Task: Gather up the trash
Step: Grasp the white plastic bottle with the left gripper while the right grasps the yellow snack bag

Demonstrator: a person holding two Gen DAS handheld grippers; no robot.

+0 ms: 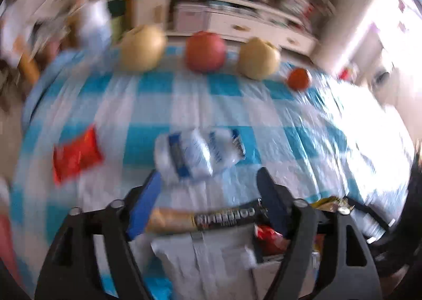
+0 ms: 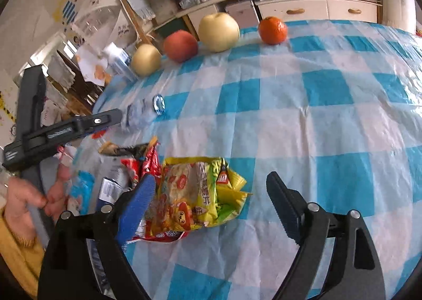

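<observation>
Crumpled white-and-blue wrapper (image 1: 200, 153) on the checked worktop (image 1: 303, 125) just ahead of the spread, empty left gripper (image 1: 209, 189), long axis crosswise; right gripper (image 2: 211, 191) spread, farther off.

blue-checked tablecloth (image 2: 329, 94); fruit row (image 2: 219, 32) at far edge, yellow wrapper (image 2: 205, 191), red packet (image 1: 76, 153)

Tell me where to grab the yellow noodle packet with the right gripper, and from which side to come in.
Take the yellow noodle packet by its crumpled right edge, which lifts off the checked tablecloth. Probably come from the right with the right gripper, whose jaws stand open: other wrappers crowd the packet's left side, and it lies too flat for a top pinch.
</observation>
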